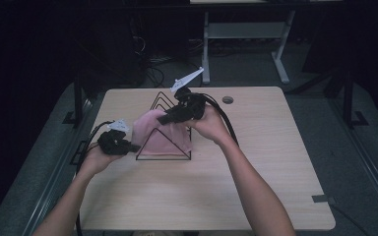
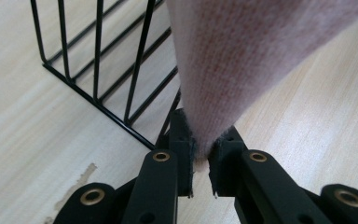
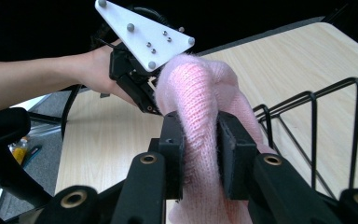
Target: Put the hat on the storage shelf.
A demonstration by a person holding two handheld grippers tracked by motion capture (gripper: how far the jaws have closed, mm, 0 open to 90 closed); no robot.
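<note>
Both the left gripper [image 2: 200, 161] and right gripper [image 3: 200, 140] are pinched tight on the fuzzy pink knit cloth [image 1: 160, 132] draped over the black wire triangular rack [image 1: 163, 129], so the knit could easily snag on a wire.

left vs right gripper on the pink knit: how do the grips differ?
The left gripper pinches a thin edge of the pink knit cloth, its pads nearly meeting; the right gripper clamps a thick bunched fold, pads set wider apart. In the high view the left gripper sits low beside the black wire rack; the right gripper is higher, above the rack. Both are shut on the same cloth.
</note>
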